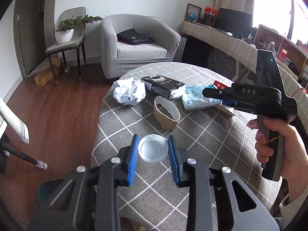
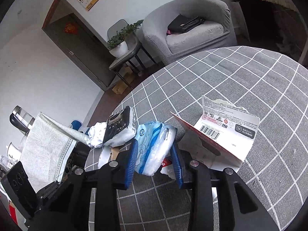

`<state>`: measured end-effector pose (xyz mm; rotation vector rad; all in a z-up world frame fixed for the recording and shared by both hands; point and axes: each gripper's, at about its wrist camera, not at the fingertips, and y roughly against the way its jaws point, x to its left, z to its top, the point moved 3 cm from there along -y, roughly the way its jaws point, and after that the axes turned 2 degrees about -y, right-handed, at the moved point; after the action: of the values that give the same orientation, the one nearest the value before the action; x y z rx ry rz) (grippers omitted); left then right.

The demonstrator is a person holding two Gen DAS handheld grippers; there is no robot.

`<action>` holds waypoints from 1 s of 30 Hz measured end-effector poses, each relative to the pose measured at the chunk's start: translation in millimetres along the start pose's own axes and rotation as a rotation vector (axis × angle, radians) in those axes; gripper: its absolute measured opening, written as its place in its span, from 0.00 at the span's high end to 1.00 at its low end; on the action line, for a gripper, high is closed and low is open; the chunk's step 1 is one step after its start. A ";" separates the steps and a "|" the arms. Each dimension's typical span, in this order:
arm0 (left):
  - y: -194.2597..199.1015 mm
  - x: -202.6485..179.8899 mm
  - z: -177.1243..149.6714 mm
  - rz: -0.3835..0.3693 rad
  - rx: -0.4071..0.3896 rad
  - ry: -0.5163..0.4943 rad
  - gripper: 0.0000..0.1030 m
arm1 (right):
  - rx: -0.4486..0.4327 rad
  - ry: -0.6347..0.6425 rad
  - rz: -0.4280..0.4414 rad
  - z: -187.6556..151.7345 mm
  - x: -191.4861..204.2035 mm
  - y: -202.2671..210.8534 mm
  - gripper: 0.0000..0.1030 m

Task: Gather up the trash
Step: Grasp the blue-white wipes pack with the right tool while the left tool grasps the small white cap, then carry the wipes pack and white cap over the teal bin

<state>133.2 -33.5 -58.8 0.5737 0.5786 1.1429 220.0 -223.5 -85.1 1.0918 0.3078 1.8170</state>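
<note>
Lying on the table (image 1: 192, 173): lid (image 1: 152, 150) nearest, between the left gripper's (image 1: 153, 144) fingers; cup (image 1: 166, 115) behind it; paper wad (image 1: 129, 93), pack (image 1: 163, 84) and wrapper (image 1: 198, 100) ranging left to right farther back; armchair (image 1: 138, 44) standing beyond.

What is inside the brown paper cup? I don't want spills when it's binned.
The tipped paper cup shows white lining and a dark patch inside; its bottom is hidden, so liquid cannot be ruled out.

Grey white-checked tablecloth (image 1: 202, 134); blue-white tissue pack (image 2: 154, 148)
</note>
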 end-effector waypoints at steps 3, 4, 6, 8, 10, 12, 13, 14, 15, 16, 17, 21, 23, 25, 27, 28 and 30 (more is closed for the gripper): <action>6.6 11.1 0.1 0.006 -0.005 0.029 0.69 | 0.003 0.027 -0.026 -1.9 4.9 -3.4 0.76; 8.7 15.7 -0.1 0.011 -0.007 0.041 0.69 | 0.002 0.041 -0.039 -2.5 7.1 -3.9 0.78; 13.0 23.9 -0.7 0.020 -0.010 0.060 0.69 | -0.003 0.069 -0.059 -3.3 12.6 -3.8 0.80; 18.1 30.9 -1.4 0.029 -0.017 0.076 0.69 | -0.016 0.101 -0.083 -3.0 19.6 -0.8 0.82; 22.8 39.7 -1.5 0.043 -0.022 0.088 0.69 | -0.035 0.141 -0.117 -2.7 29.9 4.4 0.86; 28.8 48.6 -2.3 0.057 -0.028 0.108 0.69 | -0.058 0.188 -0.153 -2.1 40.6 11.0 0.88; 31.3 53.3 -3.0 0.065 -0.030 0.118 0.69 | -0.068 0.213 -0.170 -0.9 44.7 13.9 0.89; 33.4 58.5 -3.9 0.076 -0.031 0.130 0.69 | -0.081 0.243 -0.193 -0.7 50.6 17.1 0.89; 35.8 63.3 -5.3 0.085 -0.031 0.140 0.69 | -0.093 0.276 -0.219 -1.0 56.2 20.3 0.89; 37.4 68.1 -6.6 0.093 -0.031 0.150 0.69 | -0.104 0.309 -0.245 -1.3 62.1 23.0 0.89; 39.1 73.1 -8.3 0.104 -0.031 0.160 0.69 | -0.117 0.339 -0.272 -2.3 67.5 25.5 0.89; 46.4 90.2 -14.7 0.141 -0.026 0.186 0.69 | -0.150 0.433 -0.348 -5.4 82.9 33.5 0.89; 49.9 97.8 -18.1 0.166 -0.022 0.188 0.69 | -0.156 0.448 -0.329 -7.0 89.2 36.0 0.89; 52.5 105.0 -21.4 0.187 -0.016 0.190 0.69 | -0.158 0.461 -0.304 -9.3 98.3 35.2 0.89; 54.9 112.8 -25.5 0.208 -0.009 0.190 0.69 | -0.152 0.472 -0.266 -12.4 107.4 33.8 0.89; 55.9 116.5 -27.8 0.216 -0.005 0.193 0.69 | -0.147 0.478 -0.246 -14.4 112.8 32.5 0.89; 57.6 124.6 -32.0 0.229 0.002 0.199 0.69 | -0.137 0.495 -0.209 -19.0 126.2 27.9 0.89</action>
<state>111.2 105.7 -58.6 0.5410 0.6971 1.4267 170.6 -128.8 -9.9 0.4833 0.5576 1.8667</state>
